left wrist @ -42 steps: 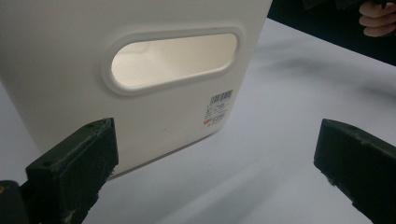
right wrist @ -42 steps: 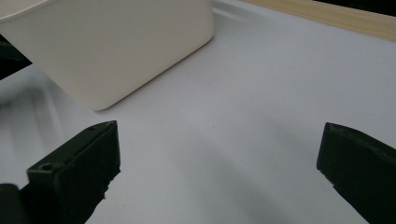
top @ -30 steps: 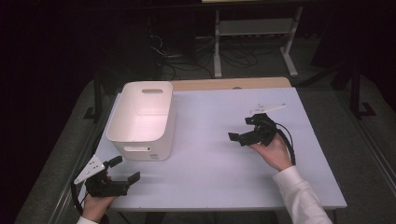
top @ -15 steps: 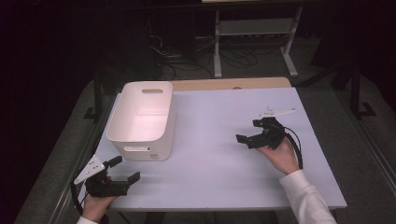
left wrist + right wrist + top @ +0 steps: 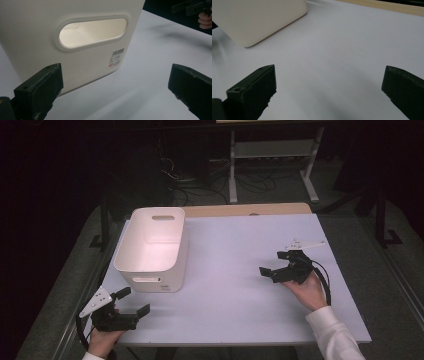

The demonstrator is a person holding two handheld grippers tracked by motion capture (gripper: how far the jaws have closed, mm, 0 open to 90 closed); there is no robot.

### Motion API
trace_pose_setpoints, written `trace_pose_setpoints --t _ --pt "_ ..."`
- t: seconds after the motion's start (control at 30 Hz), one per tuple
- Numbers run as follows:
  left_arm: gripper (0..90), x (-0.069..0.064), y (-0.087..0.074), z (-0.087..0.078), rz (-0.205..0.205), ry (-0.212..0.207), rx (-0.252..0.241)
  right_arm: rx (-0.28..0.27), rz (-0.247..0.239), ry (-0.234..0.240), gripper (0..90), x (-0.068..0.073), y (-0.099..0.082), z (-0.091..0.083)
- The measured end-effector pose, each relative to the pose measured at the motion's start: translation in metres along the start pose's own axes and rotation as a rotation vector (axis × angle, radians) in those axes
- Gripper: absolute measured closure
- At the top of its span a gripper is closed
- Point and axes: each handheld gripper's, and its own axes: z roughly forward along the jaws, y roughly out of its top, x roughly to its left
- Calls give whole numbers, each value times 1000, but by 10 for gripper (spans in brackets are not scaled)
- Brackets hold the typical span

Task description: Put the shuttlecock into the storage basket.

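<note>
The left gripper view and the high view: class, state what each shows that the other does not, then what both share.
Left gripper view alone: a barcode label on the bin's end wall, below its handle slot, and the left gripper's open jaws seen from behind.

High view alone: the bin's open top and bare inside, the person's white sleeve, and the frame and cables on the floor beyond the table.

Both: the white bin, the table, and the right gripper in its hand.
</note>
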Motion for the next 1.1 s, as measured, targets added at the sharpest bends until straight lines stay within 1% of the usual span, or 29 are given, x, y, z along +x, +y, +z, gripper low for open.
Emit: trace_pose_setpoints --t 0.13,0.23,0.4,0.43,0.67,0.77,0.83,0.87,1.03,1.1 --pt "0 0 0 0 3 1 -1 -10 1 -18 0 -4 -5 -6" --pt "0 0 0 0 2 2 0 -26 12 -29 0 -8 -9 -11" --pt "0 0 0 0 4 3 -2 -34 7 -40 0 -12 -18 -17" --pt "0 0 0 0 5 3 -2 -29 8 -42 0 -13 -19 -18" --pt "0 0 0 0 5 4 -4 -56 13 -60 0 -19 -30 -29" --pt "0 0 0 0 9 3 -2 -50 22 -65 0 -20 -34 -33" --pt "0 0 0 0 9 3 -2 -66 15 -70 0 -21 -37 -36" --pt "0 0 0 0 12 2 -1 -67 20 -70 0 -20 -38 -37" --pt "0 0 0 -1 14 5 -1 -81 7 -76 0 -20 -42 -41" --pt "0 0 0 -1 14 6 -2 -85 15 -79 0 -20 -42 -42"
